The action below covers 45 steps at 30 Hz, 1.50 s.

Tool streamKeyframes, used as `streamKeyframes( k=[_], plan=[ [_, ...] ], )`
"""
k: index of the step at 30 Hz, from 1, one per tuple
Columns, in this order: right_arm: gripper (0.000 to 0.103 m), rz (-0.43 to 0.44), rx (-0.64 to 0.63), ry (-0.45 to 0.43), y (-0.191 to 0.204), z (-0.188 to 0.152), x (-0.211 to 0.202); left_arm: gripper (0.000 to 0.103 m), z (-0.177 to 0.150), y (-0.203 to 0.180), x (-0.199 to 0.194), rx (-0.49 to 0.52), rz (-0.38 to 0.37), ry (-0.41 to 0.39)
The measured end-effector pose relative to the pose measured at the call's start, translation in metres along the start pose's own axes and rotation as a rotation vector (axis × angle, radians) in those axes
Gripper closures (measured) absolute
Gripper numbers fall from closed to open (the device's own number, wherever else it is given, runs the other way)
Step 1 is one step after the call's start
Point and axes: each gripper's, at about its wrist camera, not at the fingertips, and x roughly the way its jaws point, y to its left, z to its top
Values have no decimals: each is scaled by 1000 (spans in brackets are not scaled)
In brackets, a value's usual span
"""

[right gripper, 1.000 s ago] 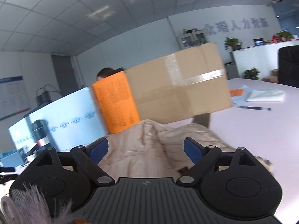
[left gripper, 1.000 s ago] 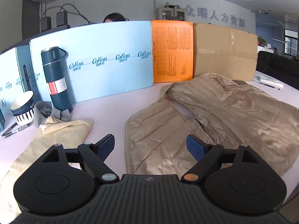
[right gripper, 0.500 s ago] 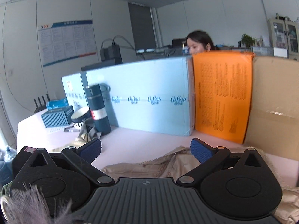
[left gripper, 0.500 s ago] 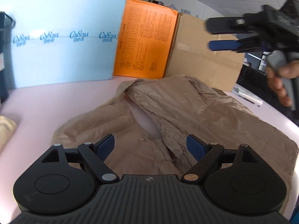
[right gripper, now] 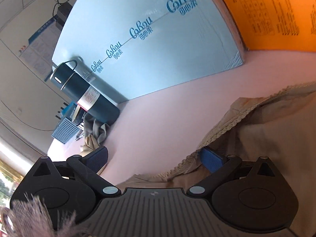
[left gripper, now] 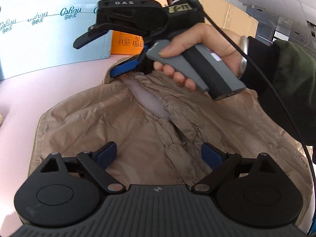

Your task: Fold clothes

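A crinkled tan garment (left gripper: pixel 118 118) lies spread on the pink table (left gripper: pixel 39 83). My left gripper (left gripper: pixel 159 156) hovers over its near middle. Its jaws are opening, with the fabric below them and neither pad pressing on it. In the left wrist view, a hand (left gripper: pixel 197 45) holds my right gripper (left gripper: pixel 94 59) at the garment's far end. That gripper stands wide open, its lower blue finger (left gripper: pixel 122 69) at the neckline. In the right wrist view, the right gripper (right gripper: pixel 154 158) has one finger (right gripper: pixel 211 159) beside the garment's lace-trimmed edge (right gripper: pixel 217 136), gripping nothing.
A light blue box (left gripper: pixel 49 29), an orange box (left gripper: pixel 128 45) and a cardboard box (left gripper: pixel 227 13) wall off the table's far side. A dark flask (right gripper: pixel 85 90), a small blue box (right gripper: pixel 63 132) and crumpled cloth (right gripper: pixel 96 134) sit at the far left. A dark green sleeve (left gripper: pixel 286 79) crosses the garment's right side.
The right gripper swung in from the right and came down to the garment's far neckline, tilting as it went. The left gripper moved over the garment and its jaws widened.
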Motion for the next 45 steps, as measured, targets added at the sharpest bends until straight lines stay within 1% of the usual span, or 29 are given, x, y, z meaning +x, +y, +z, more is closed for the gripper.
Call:
streamKeyframes(
  k=[2, 5, 8, 10, 14, 15, 18, 19, 21, 23, 26, 28, 29, 32, 34, 37, 40, 42, 45],
  plan=[
    [0, 26, 35, -33, -6, 6, 7, 10, -1, -3, 0, 13, 11, 3],
    [0, 30, 70, -117, -18, 18, 12, 10, -1, -6, 0, 29, 24, 6],
    [0, 45, 109, -153, -27, 24, 12, 10, -2, -8, 1, 38, 30, 9],
    [0, 37, 87, -141, -26, 25, 13, 8, -2, -9, 2, 40, 30, 10],
    [0, -2, -29, -72, -10, 17, 11, 5, -3, -9, 2, 47, 31, 15],
    [0, -9, -56, -59, -6, 14, 9, 0, -3, -9, 2, 48, 31, 17],
    [0, 12, -91, -11, 3, 1, 7, 0, -3, -9, 3, 51, 33, 19],
    [0, 12, -97, -10, 5, -3, 7, 0, -3, -10, 4, 51, 33, 19],
    [0, 1, -105, -25, 6, -10, 7, 0, -2, -10, 4, 51, 32, 20],
    [0, -29, -80, -40, -1, -11, 14, 0, -2, -10, 4, 51, 27, 18],
    [0, -47, -116, -120, -7, -8, 20, 0, -1, -8, 3, 43, 18, 16],
    [0, -85, -119, -160, -5, -3, 22, 0, -1, -5, 2, 32, 8, 12],
    [0, -83, -96, -177, -5, -1, 19, 0, -1, -3, 1, 23, 1, 10],
    [0, -33, 16, -205, -5, -2, 3, 0, -1, 2, -1, -8, -24, -1],
    [0, -8, 55, -211, -1, -7, -14, 0, -1, 7, 0, -30, -41, -8],
    [0, -29, 12, -198, 10, -23, -42, 0, 0, 16, -2, -84, -67, -25],
    [0, -49, -60, -191, 26, -51, -70, 0, -1, 28, -9, -150, -86, -66],
    [0, -57, -110, -206, 37, -74, -91, 0, -1, 37, -14, -196, -67, -90],
    [0, -54, -166, -242, 51, -113, -122, 0, 1, 54, -25, -267, -6, -102]
  ],
)
